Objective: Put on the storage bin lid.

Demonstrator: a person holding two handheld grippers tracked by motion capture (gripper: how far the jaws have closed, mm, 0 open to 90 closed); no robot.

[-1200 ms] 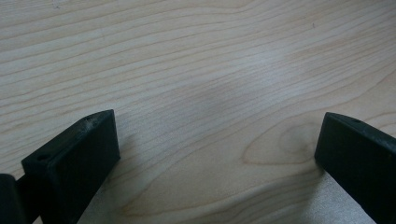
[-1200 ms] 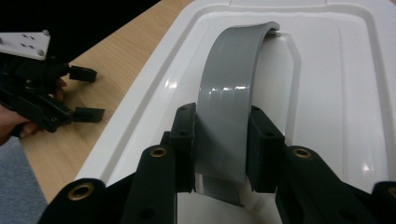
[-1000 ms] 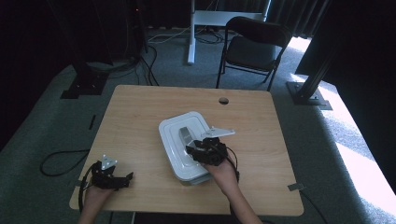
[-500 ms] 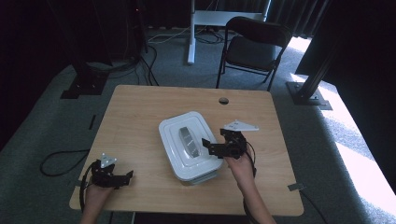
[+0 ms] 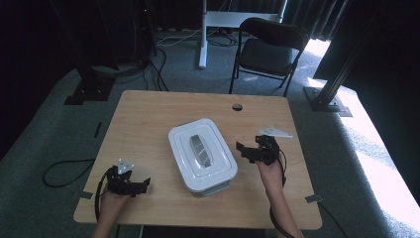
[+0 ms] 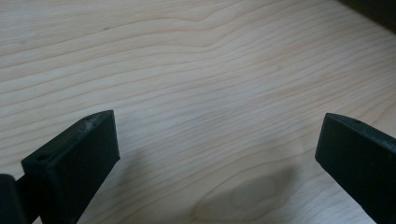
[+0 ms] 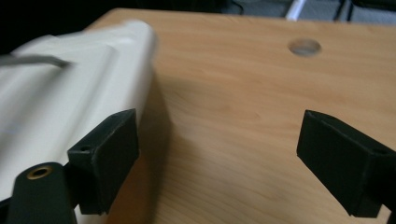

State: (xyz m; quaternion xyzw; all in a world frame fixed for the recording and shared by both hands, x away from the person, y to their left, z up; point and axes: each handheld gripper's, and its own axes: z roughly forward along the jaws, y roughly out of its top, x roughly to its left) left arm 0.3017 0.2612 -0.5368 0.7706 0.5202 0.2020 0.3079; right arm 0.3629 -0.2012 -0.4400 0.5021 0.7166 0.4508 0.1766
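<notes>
On the table (image 5: 148, 119) the white box (image 5: 202, 154) sits in the middle with its lid closed, grey handle (image 5: 200, 150) on top. Compared with one second ago, our right gripper (image 5: 246, 150) has moved off the lid and to the right; now it is just beside the box's right edge, above bare wood. Its jaws stand wide apart and hold nothing; in the right gripper view the box wall (image 7: 70, 88) is near the left jaw. Our left gripper (image 5: 141, 184) rests at the near left corner, well apart from the box, in the same place as before, jaws also spread and empty over wood. We judge that the work on the lid is finished, or that we prepare a side grasp of the box.
</notes>
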